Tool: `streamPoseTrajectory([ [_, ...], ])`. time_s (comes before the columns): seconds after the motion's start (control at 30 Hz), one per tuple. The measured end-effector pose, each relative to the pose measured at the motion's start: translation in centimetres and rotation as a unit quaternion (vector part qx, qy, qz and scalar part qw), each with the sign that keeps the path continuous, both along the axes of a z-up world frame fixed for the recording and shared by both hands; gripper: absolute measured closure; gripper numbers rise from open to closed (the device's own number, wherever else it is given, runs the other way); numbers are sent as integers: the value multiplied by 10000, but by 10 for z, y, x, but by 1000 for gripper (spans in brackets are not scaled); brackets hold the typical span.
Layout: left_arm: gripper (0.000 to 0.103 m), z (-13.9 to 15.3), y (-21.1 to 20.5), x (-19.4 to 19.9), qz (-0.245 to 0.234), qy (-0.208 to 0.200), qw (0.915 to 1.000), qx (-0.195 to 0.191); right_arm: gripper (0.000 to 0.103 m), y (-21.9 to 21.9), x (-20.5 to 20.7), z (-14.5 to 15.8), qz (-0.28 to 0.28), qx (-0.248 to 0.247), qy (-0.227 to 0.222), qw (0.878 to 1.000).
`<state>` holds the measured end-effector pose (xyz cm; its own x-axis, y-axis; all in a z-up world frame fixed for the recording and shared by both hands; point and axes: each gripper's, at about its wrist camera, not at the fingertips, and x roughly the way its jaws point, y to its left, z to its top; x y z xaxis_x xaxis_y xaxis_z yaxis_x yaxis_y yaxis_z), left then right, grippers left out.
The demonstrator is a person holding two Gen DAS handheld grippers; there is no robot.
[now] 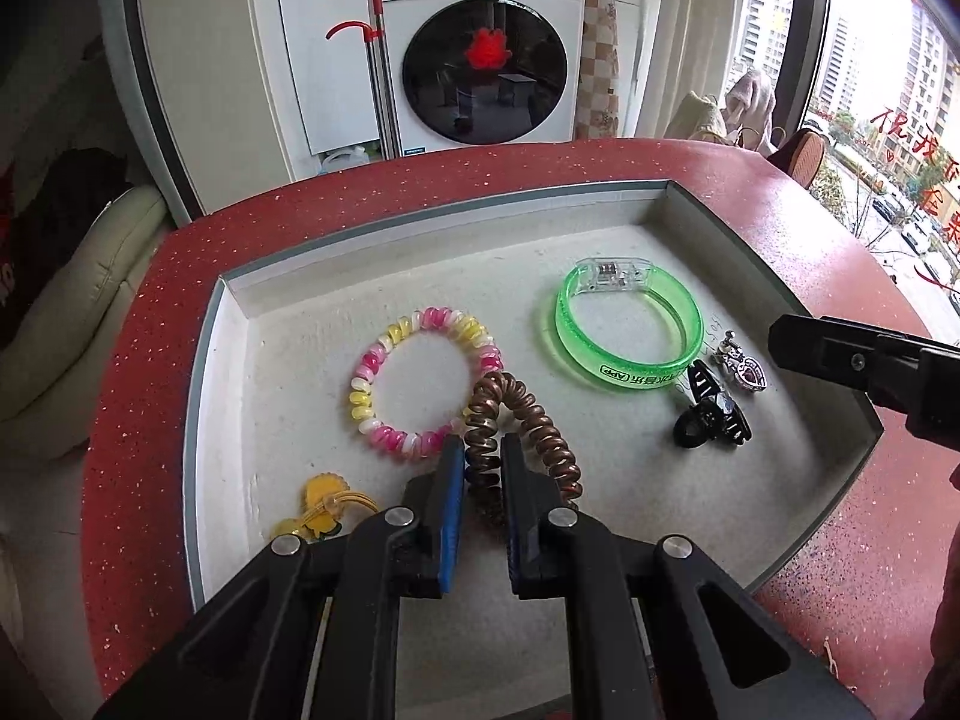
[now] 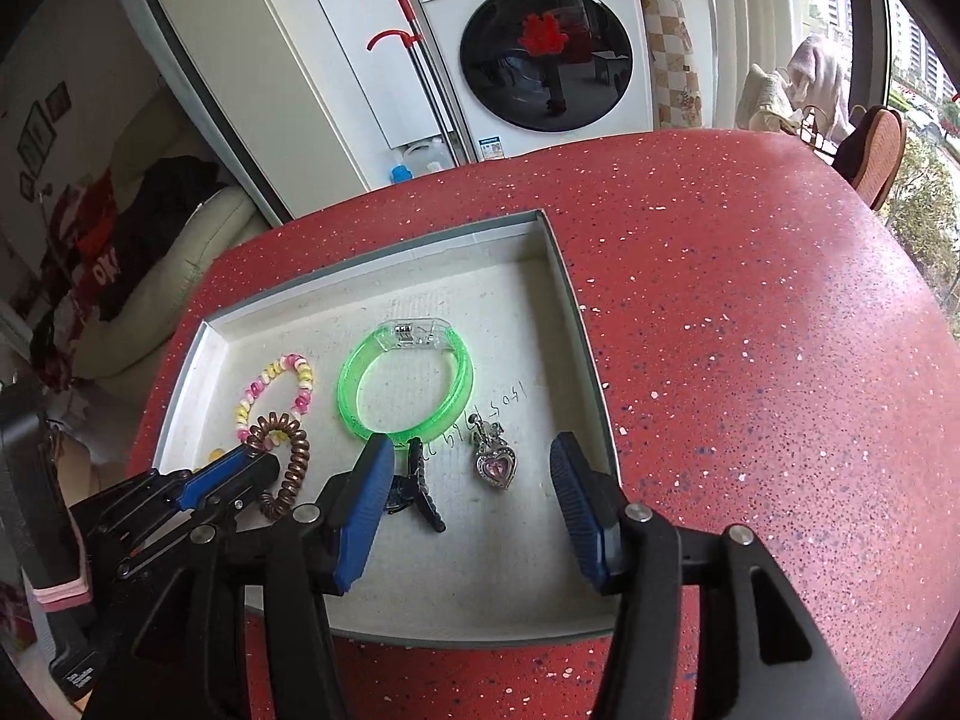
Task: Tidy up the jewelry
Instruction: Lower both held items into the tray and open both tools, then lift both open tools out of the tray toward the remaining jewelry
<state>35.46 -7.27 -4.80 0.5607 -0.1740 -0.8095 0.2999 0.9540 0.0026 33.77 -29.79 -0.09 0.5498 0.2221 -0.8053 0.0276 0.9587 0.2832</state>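
A shallow white tray (image 1: pixel 207 360) sits on the red speckled table (image 2: pixel 750 330). My left gripper (image 1: pixel 483 456) is shut on a brown coil hair tie (image 1: pixel 531 417), which droops onto the tray floor beside a pink-and-yellow coil bracelet (image 1: pixel 420 384). In the right wrist view, my right gripper (image 2: pixel 471 462) stands open just over the tray. A silver heart pendant (image 2: pixel 495 462) lies untouched between its fingers. A black hair claw (image 2: pixel 423 495) lies by the left finger. A green bangle (image 2: pixel 408 384) rests farther back. The left gripper (image 2: pixel 255 459) with the coil (image 2: pixel 291 462) shows at the left.
A yellow ornament on a cord (image 1: pixel 321 507) lies in the tray's near left corner. Beyond the table stand a washing machine (image 1: pixel 480 54) and a red-handled mop (image 1: pixel 375 60). A cream sofa (image 1: pixel 72 312) is at the left and a window at the right.
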Motion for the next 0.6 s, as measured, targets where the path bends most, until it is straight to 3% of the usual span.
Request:
streamPoseTrajectory([
  [0.2, 73, 2, 2, 2, 9, 26, 10000, -52, 45, -2, -8, 11, -3, 36, -108, 9999],
  [0.23, 57, 2, 2, 2, 6, 25, 10000, -62, 45, -3, -9, 12, -11, 47, -119, 9999],
  [0.27, 34, 3, 4, 2, 27, 18, 10000, -54, 45, -3, -11, 13, -25, 53, -128, 9999],
  [0.3, 0, 5, 5, 2, 109, -40, 9999, -38, 44, -4, -13, 13, -32, 70, -134, 9999],
  [0.37, 0, 12, 10, -3, 169, -273, 9994, -139, 44, -5, -15, 13, -45, 95, -134, 9999],
  [0.53, 0, 23, 12, -6, 159, -342, 9991, -190, 44, -5, -22, 15, -62, 175, -152, 9997],
  [0.6, 0, 27, 14, -10, 196, -384, 9989, -188, 25, -6, -26, 17, -49, 280, -183, 9994],
])
